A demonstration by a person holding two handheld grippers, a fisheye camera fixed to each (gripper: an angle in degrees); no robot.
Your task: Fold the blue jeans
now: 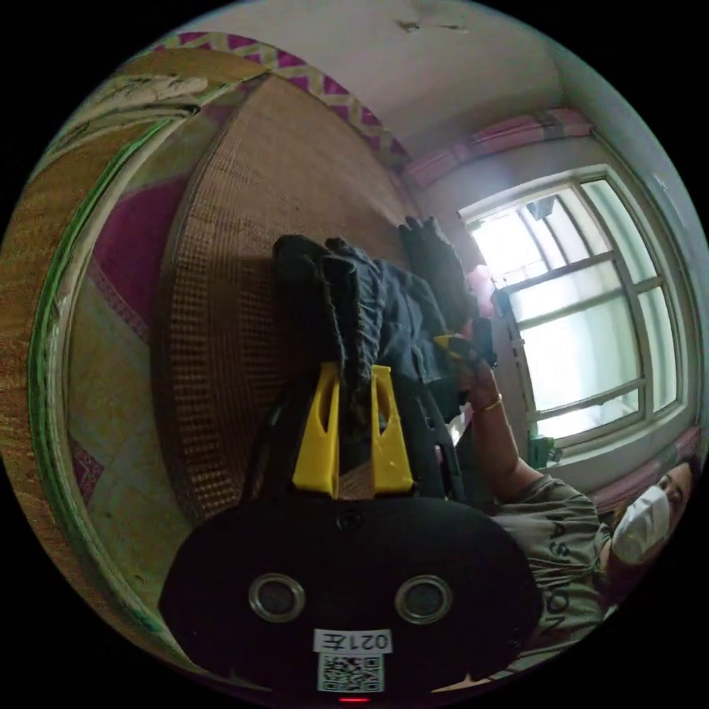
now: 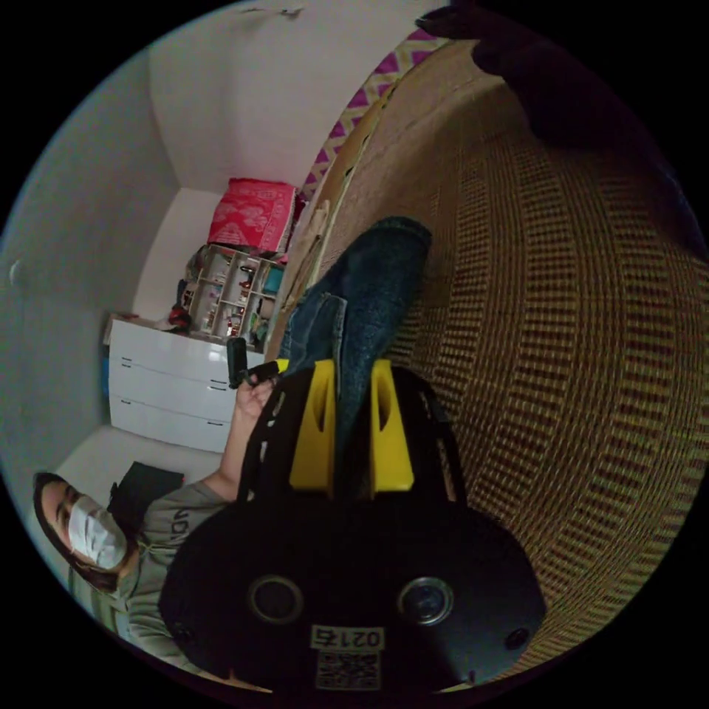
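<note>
A woven mat (image 2: 561,354) covers the bed. Beyond its far edge stands a white dresser (image 2: 173,391), with cluttered shelves (image 2: 233,295) above it and a red bundle (image 2: 251,214) on top. Opposite, past the mat (image 1: 244,295), is a window (image 1: 591,310).

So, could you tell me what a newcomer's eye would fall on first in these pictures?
The blue jeans stand out, bunched and held up over the woven mat, with the left gripper and the right gripper each clamped on the denim. Next comes the bright window beside the person's arm.
</note>
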